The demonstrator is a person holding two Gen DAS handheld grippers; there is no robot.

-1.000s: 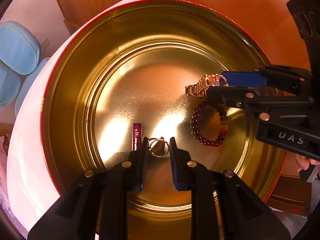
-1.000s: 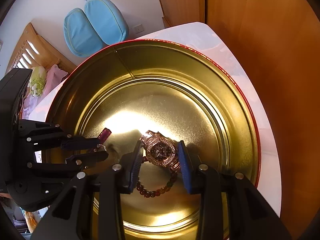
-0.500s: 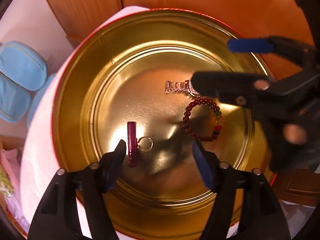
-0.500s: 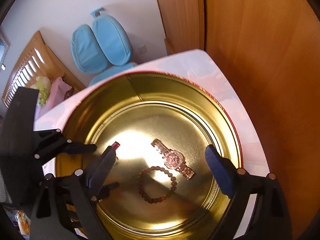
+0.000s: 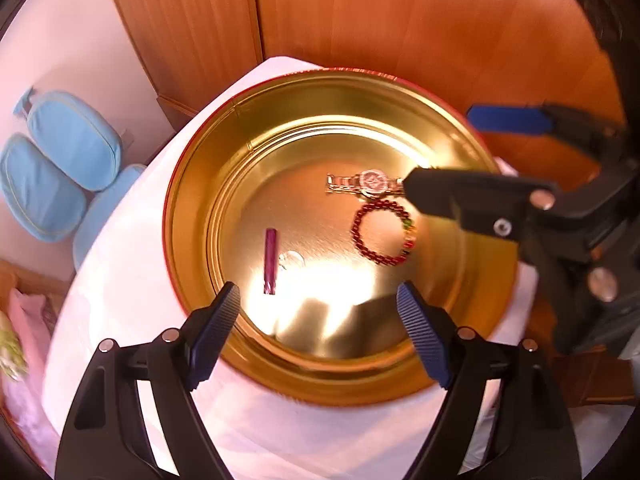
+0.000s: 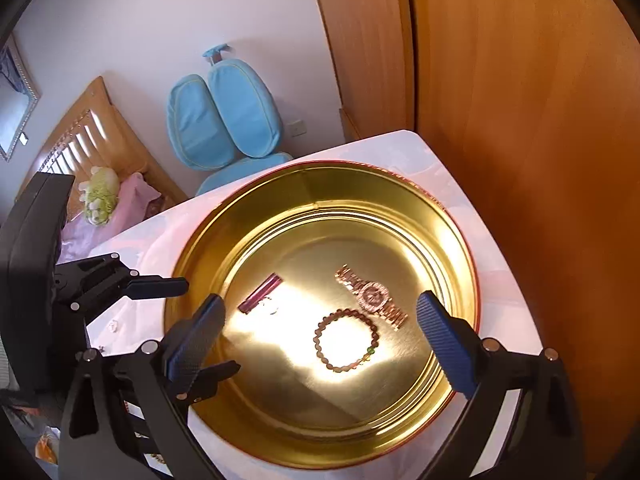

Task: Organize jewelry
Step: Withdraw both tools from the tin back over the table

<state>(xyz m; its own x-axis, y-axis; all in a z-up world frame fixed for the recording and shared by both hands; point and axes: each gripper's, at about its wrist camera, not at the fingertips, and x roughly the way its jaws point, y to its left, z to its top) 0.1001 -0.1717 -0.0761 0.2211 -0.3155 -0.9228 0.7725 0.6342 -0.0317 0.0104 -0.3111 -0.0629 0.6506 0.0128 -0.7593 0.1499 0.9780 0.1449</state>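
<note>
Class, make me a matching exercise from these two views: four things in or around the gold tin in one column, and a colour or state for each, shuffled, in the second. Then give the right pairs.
Column 1
1. watch
2. bead bracelet
3. small tube
4. left hand-held gripper

Column 2
A. purple, lying flat
B. open, holding nothing
C. dark red ring with a few green beads
D. rose-gold, strap stretched out

All three jewelry pieces lie on the floor of the tin.

Pairs: 1-D, 2-C, 3-A, 4-B
</note>
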